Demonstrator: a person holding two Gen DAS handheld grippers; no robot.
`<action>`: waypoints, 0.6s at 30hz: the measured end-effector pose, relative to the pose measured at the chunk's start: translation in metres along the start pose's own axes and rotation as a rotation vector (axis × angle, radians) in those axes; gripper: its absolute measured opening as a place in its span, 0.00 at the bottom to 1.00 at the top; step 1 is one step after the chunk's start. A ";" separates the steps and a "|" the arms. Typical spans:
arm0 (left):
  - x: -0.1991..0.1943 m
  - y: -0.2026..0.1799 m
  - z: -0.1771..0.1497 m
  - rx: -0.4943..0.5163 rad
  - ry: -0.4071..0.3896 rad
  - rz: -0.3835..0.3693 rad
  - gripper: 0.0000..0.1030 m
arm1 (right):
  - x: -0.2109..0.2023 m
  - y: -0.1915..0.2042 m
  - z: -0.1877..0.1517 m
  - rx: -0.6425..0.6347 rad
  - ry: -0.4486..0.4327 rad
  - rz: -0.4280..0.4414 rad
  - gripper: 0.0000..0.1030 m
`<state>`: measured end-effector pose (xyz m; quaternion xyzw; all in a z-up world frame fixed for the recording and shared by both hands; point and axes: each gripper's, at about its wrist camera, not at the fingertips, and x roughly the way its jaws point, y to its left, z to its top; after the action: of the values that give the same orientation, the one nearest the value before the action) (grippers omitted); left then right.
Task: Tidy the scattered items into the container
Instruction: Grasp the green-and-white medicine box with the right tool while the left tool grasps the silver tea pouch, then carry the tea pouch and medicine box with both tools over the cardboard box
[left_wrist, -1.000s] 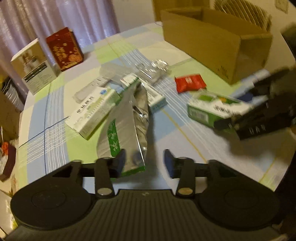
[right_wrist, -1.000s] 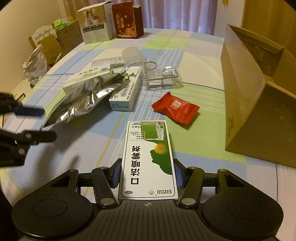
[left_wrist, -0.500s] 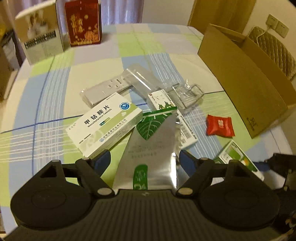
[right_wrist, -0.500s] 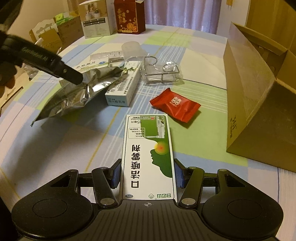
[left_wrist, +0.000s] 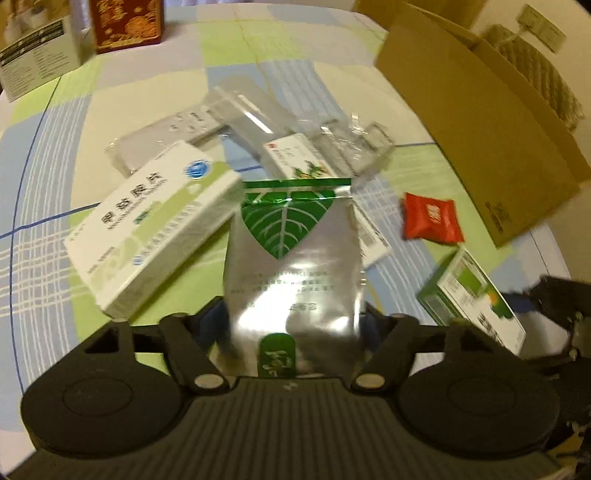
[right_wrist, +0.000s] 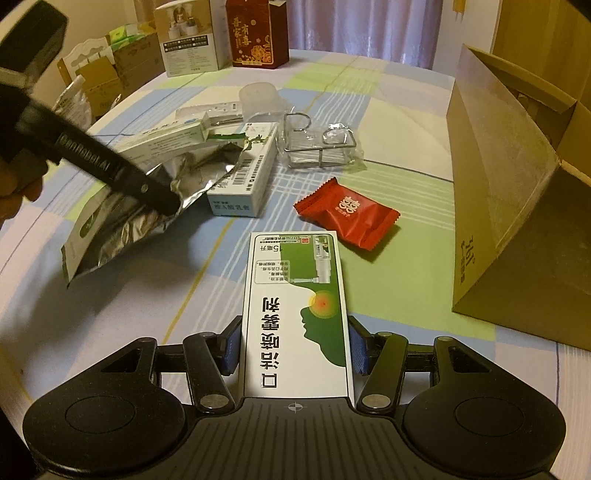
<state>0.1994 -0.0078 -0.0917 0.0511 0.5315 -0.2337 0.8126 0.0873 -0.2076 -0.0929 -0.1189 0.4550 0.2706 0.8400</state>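
Change since half a second back: the left gripper (left_wrist: 291, 325) has advanced over the silver foil pouch (left_wrist: 291, 254), so the pouch's near end now sits between its fingers (left_wrist: 218, 325), where before it lay just ahead of them. The right gripper (right_wrist: 293, 343) is unchanged, fingers (right_wrist: 232, 341) clenched on the sides of the green-and-white spray box (right_wrist: 295, 314). Left fingers bracket the pouch closely; cannot tell from the blurred left wrist view whether they have actually clamped. In the right wrist view the pouch (right_wrist: 122, 214) looks tilted, its far end propped on neighbouring boxes. Judgement: both hands are now committed to one item each, so the next stage is likely carrying both to the cardboard box (right_wrist: 517, 206); nothing is in it yet from what shows. Landmark is the cardboard box, standing at the table (right_wrist: 388, 88) edge with its open top up. The spray box lies near its front corner, the red candy wrapper (right_wrist: 347, 212) just beside the spray box on the cardboard-box side. The pouch lies well apart from the cardboard box, beyond the candy. Pouch appearance: crinkled reflective foil, green leaf print at the far end, small green label at the near end, flat and limp; likely to buckle under a side pinch.
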 end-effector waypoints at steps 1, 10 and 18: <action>-0.003 -0.005 -0.004 0.026 0.005 0.006 0.62 | -0.001 0.000 0.000 -0.002 -0.001 0.001 0.57; -0.023 -0.053 -0.058 0.260 0.077 -0.008 0.67 | -0.016 0.004 -0.008 -0.025 0.000 -0.003 0.57; -0.020 -0.058 -0.055 0.282 0.108 0.012 0.68 | -0.014 0.003 -0.006 -0.031 0.005 0.001 0.57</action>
<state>0.1215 -0.0344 -0.0880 0.1802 0.5359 -0.2983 0.7690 0.0749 -0.2126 -0.0849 -0.1323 0.4530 0.2776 0.8368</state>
